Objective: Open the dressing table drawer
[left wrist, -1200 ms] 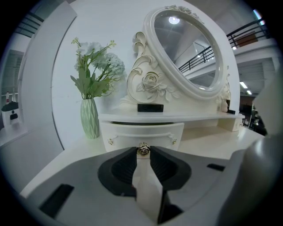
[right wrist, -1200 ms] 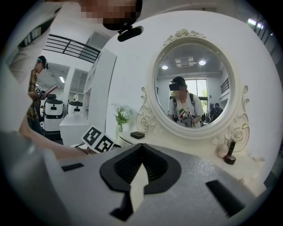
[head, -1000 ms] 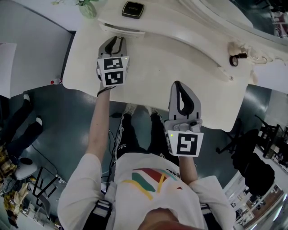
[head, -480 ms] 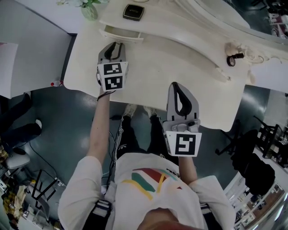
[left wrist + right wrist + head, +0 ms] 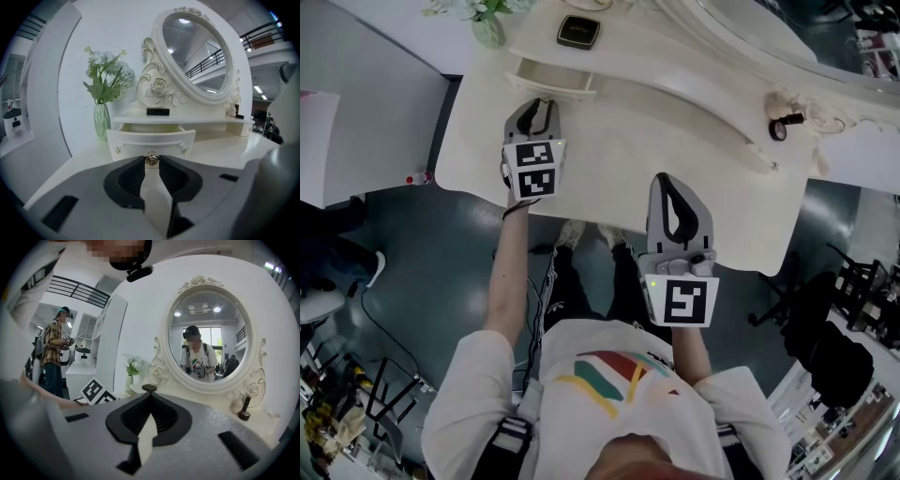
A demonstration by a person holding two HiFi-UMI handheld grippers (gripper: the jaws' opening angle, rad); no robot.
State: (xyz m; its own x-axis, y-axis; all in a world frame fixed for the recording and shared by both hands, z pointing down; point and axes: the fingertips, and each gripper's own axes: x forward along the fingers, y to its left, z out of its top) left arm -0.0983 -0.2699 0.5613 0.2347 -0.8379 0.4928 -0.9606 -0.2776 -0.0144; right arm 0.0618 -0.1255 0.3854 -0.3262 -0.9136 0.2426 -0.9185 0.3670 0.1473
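Left gripper view, drawer knob (image 5: 151, 159) between jaws

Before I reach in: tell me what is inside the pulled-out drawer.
The drawer shows only bare pale interior in its pulled-out part, no items. Its rear is covered by the shelf above, so what lies there cannot be seen.

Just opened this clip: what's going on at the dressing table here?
A person works at a white dressing table with a claw in each hand. The left claw is closed on the small gold knob of the drawer, which stands partly pulled out. The right claw hangs above the tabletop, jaws together with nothing between them, taking no part.
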